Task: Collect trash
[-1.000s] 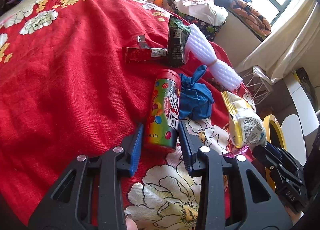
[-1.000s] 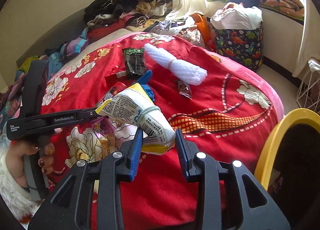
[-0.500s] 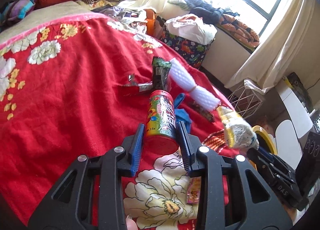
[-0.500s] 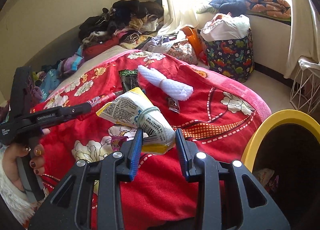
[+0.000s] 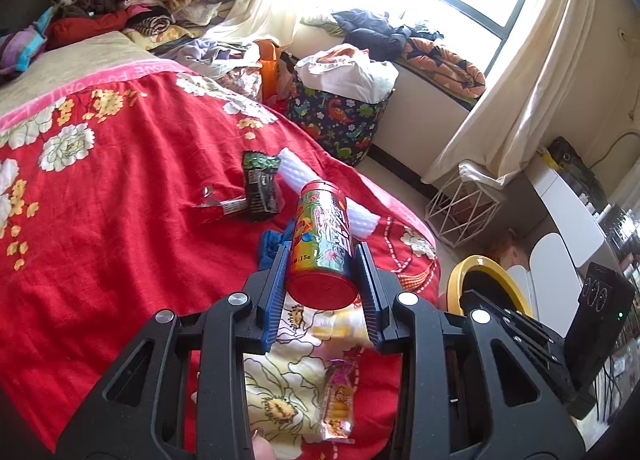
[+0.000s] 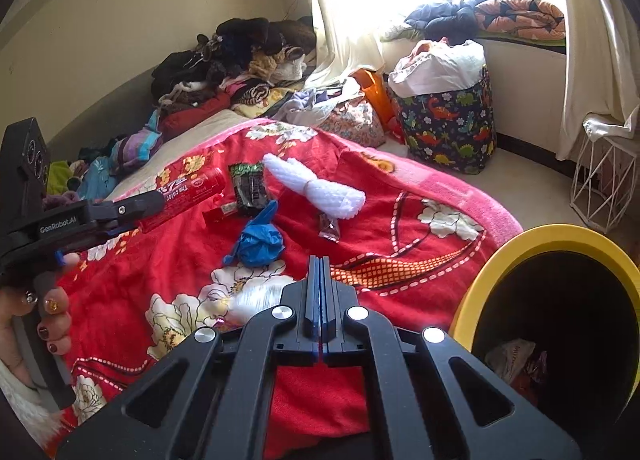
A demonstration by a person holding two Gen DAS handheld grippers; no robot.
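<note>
My left gripper (image 5: 322, 260) is shut on a red candy tube (image 5: 323, 244) and holds it above the red floral blanket (image 5: 112, 196); the tube also shows in the right wrist view (image 6: 188, 196). My right gripper (image 6: 319, 272) is shut with nothing between its fingers. A white and yellow snack bag (image 6: 252, 298) lies blurred on the blanket just left of it. The yellow-rimmed trash bin (image 6: 516, 248) stands at the bed's edge on the right, with wrappers inside. A blue crumpled bag (image 6: 258, 242), a dark wrapper (image 6: 248, 188), a white foam net roll (image 6: 316, 188) and a small wrapper (image 6: 329, 226) lie on the blanket.
A pink candy wrapper (image 5: 338, 404) lies near the left gripper. A dinosaur-print laundry basket (image 6: 448, 128) and a white wire stand (image 6: 604, 176) stand on the floor by the window. Clothes are piled at the head of the bed (image 6: 240, 56).
My left gripper closed on the candy tube and lifted it off the blanket. My right gripper let the snack bag drop to the blanket and shut empty.
</note>
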